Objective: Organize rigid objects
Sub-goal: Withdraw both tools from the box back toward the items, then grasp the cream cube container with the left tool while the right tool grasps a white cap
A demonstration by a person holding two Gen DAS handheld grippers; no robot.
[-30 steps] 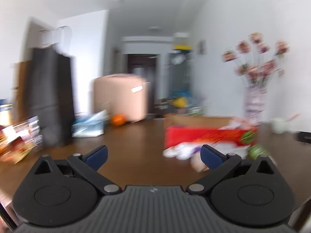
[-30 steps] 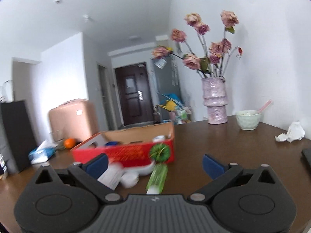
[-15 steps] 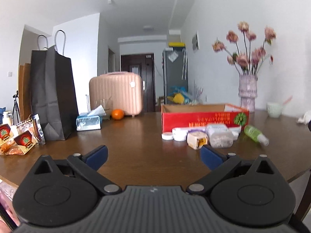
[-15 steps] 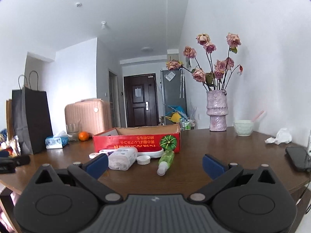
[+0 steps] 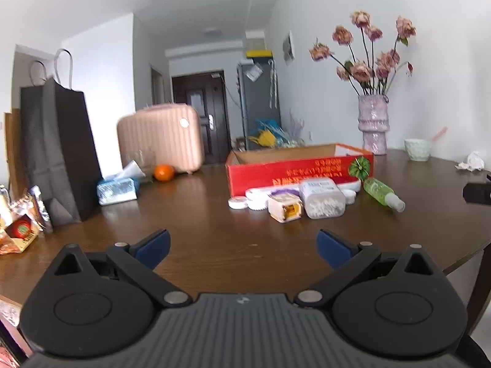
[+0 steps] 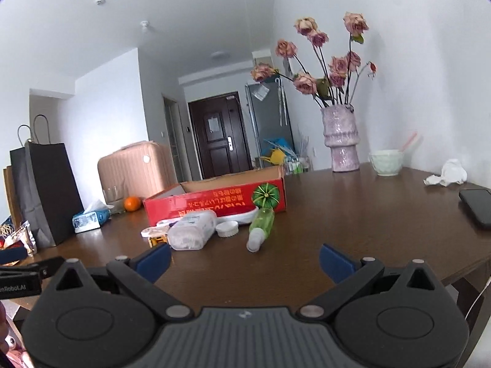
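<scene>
A red open cardboard box (image 5: 299,168) (image 6: 214,204) stands mid-table. In front of it lie a clear tub of cotton swabs (image 5: 322,197) (image 6: 191,230), a green bottle (image 5: 383,192) (image 6: 260,225), a small beige box (image 5: 285,208), white round lids (image 5: 237,204) (image 6: 227,229) and a white flat item (image 5: 276,188). My left gripper (image 5: 242,247) is open and empty, short of the items. My right gripper (image 6: 244,256) is open and empty, just short of the bottle.
Brown table (image 5: 199,214). At the left stand a black paper bag (image 5: 58,153), snack packets (image 5: 21,227), a tissue pack (image 5: 118,185), an orange (image 5: 163,172) and a pink case (image 5: 161,138). At the right are a flower vase (image 6: 340,144), bowl (image 6: 385,161), crumpled tissue (image 6: 449,174) and phone (image 6: 477,207).
Both grippers have steadied and moved forward over the table towards the items by the red box. Both stay open and empty.
</scene>
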